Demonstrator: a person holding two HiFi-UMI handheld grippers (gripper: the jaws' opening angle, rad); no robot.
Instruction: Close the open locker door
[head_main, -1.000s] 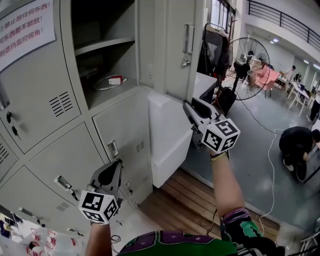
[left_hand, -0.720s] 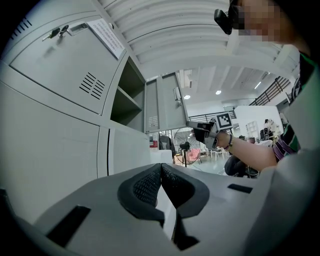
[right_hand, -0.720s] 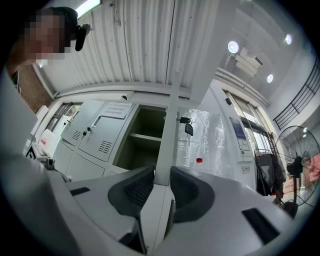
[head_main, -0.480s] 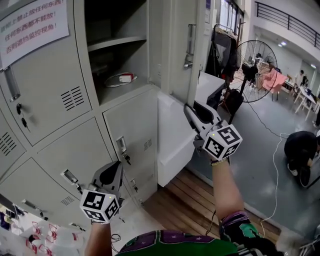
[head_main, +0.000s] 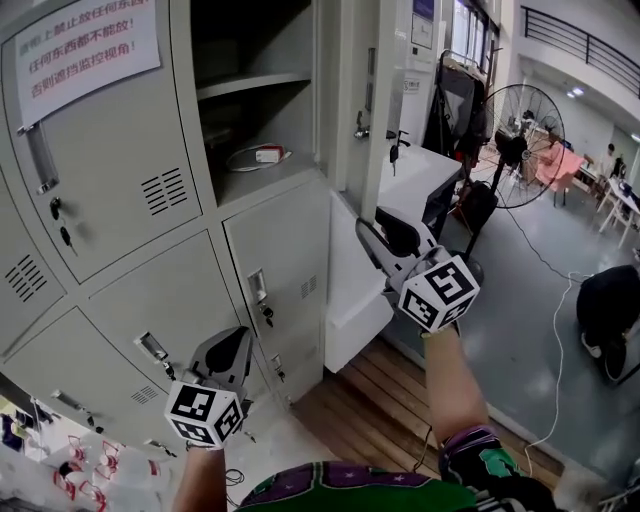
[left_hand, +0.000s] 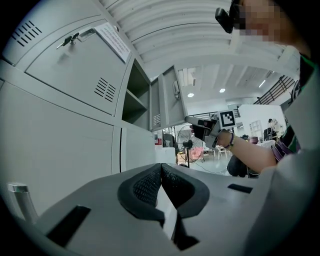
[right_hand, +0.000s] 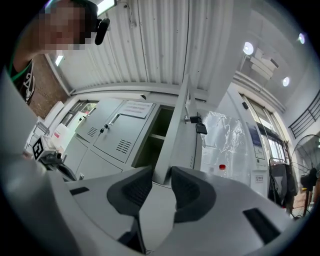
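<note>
Locker bank (head_main: 120, 200): grey metal, most doors shut; a paper notice (head_main: 85, 45) is taped on the upper left door.
Open compartment (head_main: 260, 110): upper row, split by one shelf (head_main: 250, 85); nothing can be made out on the dark upper level.
Contents: a coiled white cable (head_main: 240, 160) and a small white and red item (head_main: 268, 154) are laid on the compartment floor.
Open locker door (head_main: 352, 90): swung out at the compartment's right side, seen edge-on; keys (head_main: 397, 148) are hung from its lock.
Right gripper (head_main: 368, 232): held out on a raised forearm, tilted slightly upward, just below the open door. Contact cannot be told.
Right jaws: a little apart and just opened a little further. The pads are pressed on nothing; the door's lower corner (right_hand: 167, 160) is seen through the gap.
Left gripper (head_main: 232, 345): held low and level, pointed at the shut lower doors.
Left jaws: closed together in the left gripper view (left_hand: 161, 172), nothing held.
</note>
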